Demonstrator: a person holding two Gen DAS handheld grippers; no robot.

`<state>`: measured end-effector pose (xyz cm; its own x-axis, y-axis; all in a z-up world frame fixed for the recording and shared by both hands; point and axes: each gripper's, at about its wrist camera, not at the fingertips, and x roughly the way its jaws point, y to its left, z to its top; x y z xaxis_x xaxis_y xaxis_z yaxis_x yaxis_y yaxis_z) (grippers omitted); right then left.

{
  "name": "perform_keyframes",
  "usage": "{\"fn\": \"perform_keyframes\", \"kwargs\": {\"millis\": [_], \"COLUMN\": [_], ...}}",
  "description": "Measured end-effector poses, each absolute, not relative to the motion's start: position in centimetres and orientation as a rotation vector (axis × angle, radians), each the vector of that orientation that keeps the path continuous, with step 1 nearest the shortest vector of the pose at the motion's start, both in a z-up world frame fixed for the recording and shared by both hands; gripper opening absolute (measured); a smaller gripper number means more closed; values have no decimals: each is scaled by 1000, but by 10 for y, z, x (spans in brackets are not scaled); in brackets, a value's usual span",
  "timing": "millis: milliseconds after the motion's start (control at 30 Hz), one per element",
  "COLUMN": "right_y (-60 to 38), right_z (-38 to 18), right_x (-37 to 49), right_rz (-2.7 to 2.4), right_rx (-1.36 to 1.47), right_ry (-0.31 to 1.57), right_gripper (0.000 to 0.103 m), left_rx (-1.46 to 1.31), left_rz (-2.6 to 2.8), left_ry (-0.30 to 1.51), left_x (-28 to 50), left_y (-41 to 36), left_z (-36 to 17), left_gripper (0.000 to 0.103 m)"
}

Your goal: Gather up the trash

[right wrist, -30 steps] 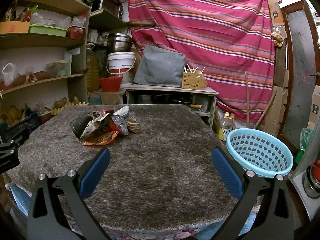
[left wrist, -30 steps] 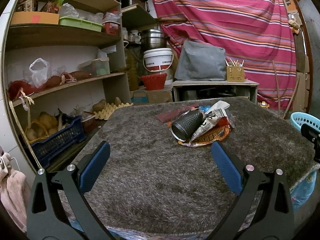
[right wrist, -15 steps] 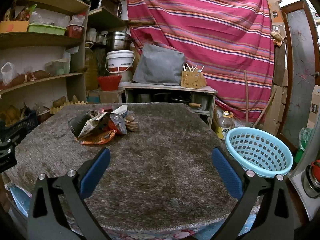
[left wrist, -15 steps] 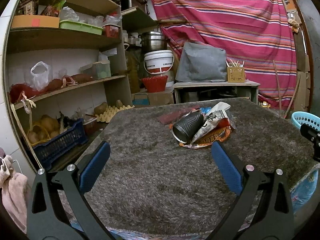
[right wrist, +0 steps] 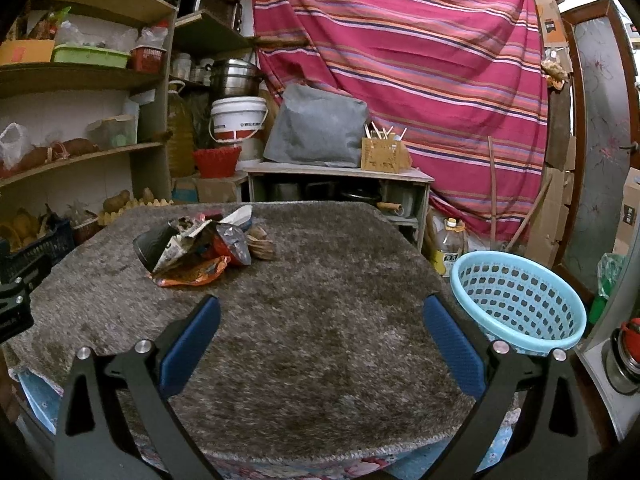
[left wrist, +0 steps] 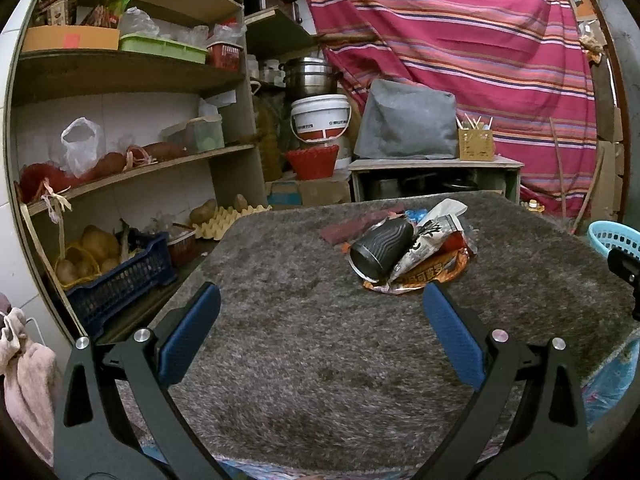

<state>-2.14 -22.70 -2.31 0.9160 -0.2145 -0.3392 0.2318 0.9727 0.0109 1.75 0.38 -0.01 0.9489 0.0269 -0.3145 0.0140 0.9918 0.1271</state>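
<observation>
Trash pile awaited by two idle claws above a carpeted desk

The left claw [left wrist: 320,316] and the right claw [right wrist: 320,316] are both seen spread wide and holding nothing, so the reach is judged not yet begun. The trash pile [left wrist: 412,248] lies on the desk [left wrist: 304,360], at one o'clock from the left claw and at eleven o'clock from the right; a black cup [left wrist: 382,250] is tipped on its side against crumpled wrappers [left wrist: 430,270]. Chinese characters are printed on the orange wrapper but cannot be read with confidence. A blue basket [right wrist: 516,296] stands beside the desk at three o'clock of the right claw. An advance toward the pile is called for next.
</observation>
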Motion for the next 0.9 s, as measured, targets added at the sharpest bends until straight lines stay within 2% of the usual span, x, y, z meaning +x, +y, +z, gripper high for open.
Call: {"fn": "perform_keyframes", "kwargs": {"millis": [200, 433, 733, 900], "right_y": [-242, -250, -275, -285], "right_z": [-16, 19, 34, 16], "right_x": [-1, 42, 121, 144], "right_rz": [-215, -248, -250, -282], "right_rx": [89, 14, 38, 50], "right_ry": [400, 425, 480, 502], "right_gripper": [99, 99, 99, 99], "left_rx": [138, 167, 253, 255], "left_rz": [24, -40, -87, -145], "left_ry": [334, 360, 467, 511], "left_x": [40, 111, 188, 204], "left_y": [7, 0, -22, -24], "left_z": [14, 36, -6, -21], "left_gripper": [98, 98, 98, 98]}}
